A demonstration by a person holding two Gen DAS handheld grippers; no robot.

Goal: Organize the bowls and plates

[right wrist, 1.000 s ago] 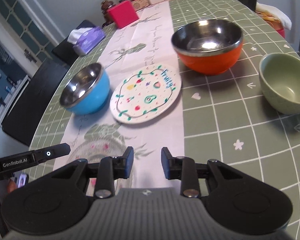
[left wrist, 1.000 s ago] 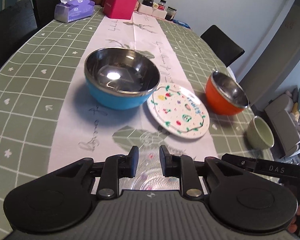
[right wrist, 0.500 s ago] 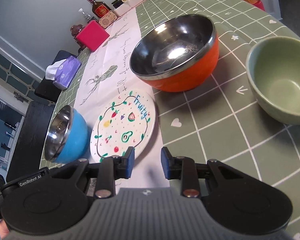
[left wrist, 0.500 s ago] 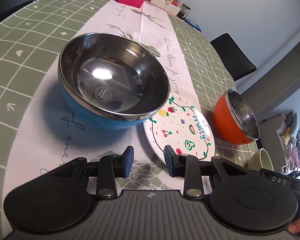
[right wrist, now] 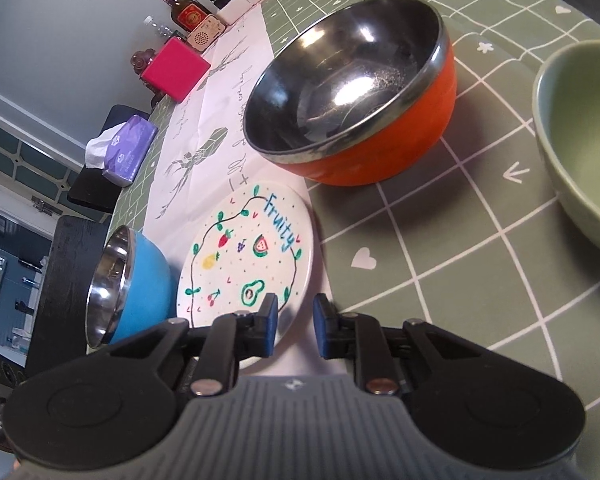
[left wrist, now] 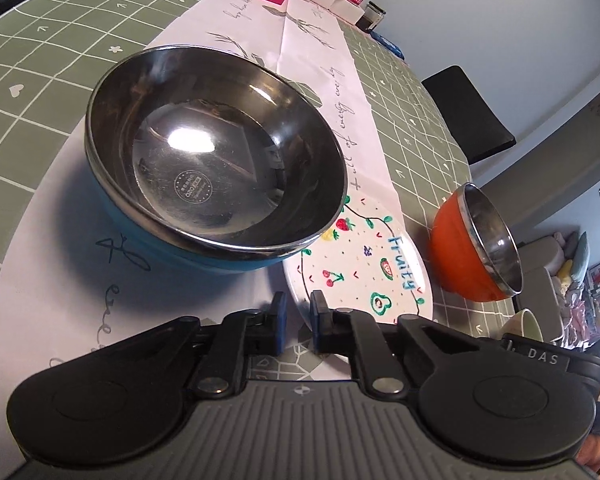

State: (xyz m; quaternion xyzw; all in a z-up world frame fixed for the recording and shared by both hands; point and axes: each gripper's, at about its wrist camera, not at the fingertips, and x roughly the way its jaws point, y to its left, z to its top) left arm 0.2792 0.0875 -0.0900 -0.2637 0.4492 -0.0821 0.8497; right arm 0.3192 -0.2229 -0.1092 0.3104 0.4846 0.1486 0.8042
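Table [right wrist: 440, 240]: green bowl [right wrist: 580, 140] whole (right view only).

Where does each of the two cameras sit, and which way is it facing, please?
Left wrist: behind the left claw, angled down at the blue bowl; the other tool's tip shows at right.
Right wrist: behind the right claw, jaws closing on nothing, facing the orange bowl.
Shared: the fruit plate, both bowls.
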